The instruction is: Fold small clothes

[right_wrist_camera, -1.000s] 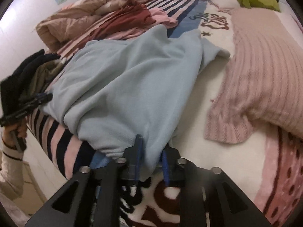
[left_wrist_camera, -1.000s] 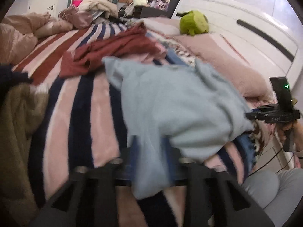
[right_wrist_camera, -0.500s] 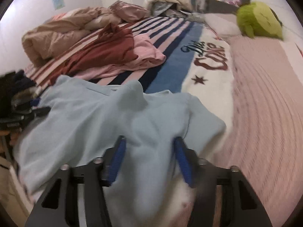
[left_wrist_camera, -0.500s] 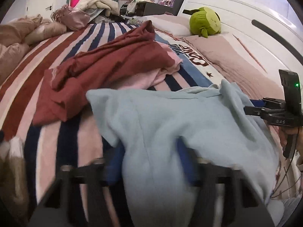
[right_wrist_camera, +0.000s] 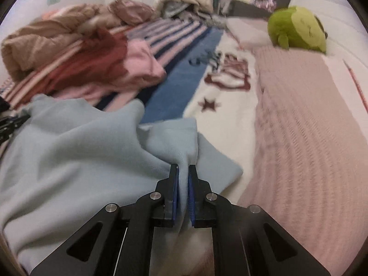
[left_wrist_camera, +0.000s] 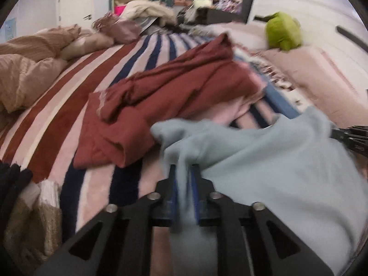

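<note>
A light blue garment [left_wrist_camera: 276,172] lies crumpled on the striped bed cover, near the bed's front edge. My left gripper [left_wrist_camera: 184,168] pinches a raised fold at the garment's left side, its jaws still closing on the cloth. My right gripper [right_wrist_camera: 183,166] is shut on a fold of the same light blue garment [right_wrist_camera: 69,161] at its right side. Each gripper shows at the edge of the other's view: the right gripper [left_wrist_camera: 352,138] on the right, the left gripper [right_wrist_camera: 11,124] on the left.
A maroon garment [left_wrist_camera: 172,92] lies on a pink garment [right_wrist_camera: 140,66] just beyond the blue one. A green plush toy [right_wrist_camera: 296,30] sits by the headboard above a pink knitted blanket [right_wrist_camera: 310,126]. A beige duvet [left_wrist_camera: 27,69] is bunched at the far left, dark clothes [left_wrist_camera: 11,184] at the near left.
Both grippers have moved forward over the bed with the blue garment. Their jaws have narrowed from a wide stance onto pinched folds of the cloth.
</note>
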Demonstrator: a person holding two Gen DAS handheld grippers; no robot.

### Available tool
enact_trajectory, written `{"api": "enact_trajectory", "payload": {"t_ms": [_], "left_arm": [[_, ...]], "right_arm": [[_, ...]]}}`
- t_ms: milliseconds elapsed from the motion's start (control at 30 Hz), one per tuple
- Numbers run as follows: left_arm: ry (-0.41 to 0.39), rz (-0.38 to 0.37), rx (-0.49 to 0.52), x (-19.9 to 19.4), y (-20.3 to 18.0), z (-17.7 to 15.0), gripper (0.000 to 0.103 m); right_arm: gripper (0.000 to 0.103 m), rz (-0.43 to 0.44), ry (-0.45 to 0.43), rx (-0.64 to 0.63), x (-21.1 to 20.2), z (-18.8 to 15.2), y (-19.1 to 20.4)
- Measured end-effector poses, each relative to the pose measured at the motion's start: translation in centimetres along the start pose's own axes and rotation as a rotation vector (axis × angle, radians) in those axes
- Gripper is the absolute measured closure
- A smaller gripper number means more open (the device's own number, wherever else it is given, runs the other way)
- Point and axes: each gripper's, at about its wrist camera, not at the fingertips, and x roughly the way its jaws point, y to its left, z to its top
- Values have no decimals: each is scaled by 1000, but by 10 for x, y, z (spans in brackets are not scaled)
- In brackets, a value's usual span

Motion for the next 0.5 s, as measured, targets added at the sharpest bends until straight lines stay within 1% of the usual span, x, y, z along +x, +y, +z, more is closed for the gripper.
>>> {"api": "enact_trajectory", "payload": {"t_ms": [67,100,133,167,200,233,300,333,367,400,433,500], "left_arm": [[16,-34,-22,-2,5,-2,79],[9,-42,-24,-8,7,-2,79],[-7,-42,-18,-19,7,-4,72],[-26,-46,-12,-29,7,-5,60],[-48,-55,-11,-41,7,-7,53],[-72,-73,-16,-55,8,-11,45],[-98,-134,-9,-82,7,-22,41],[-98,-161,5,-92,5,-29,34],[-82,-193,32,-100,1,-40,26],[-59,-216,55,-103,-3,-48,24],[-36,-241,74,-105,-6,-58,24],[14,-305,61,-101,-12,-80,24]], "right_arm": [[99,11,25,19,5,-2,0],[92,21,21,21,0,-3,0],[86,32,18,28,-6,-4,0],[71,48,14,39,-14,-6,-1],[58,87,2,53,-27,-9,-2],[54,130,-9,60,-40,-13,-2],[46,217,-12,62,-64,-27,3],[43,262,-9,59,-75,-35,5],[34,315,6,49,-84,-45,10],[23,355,31,38,-90,-55,15],[20,387,57,29,-93,-64,20],[19,433,98,17,-92,-84,30]]}}
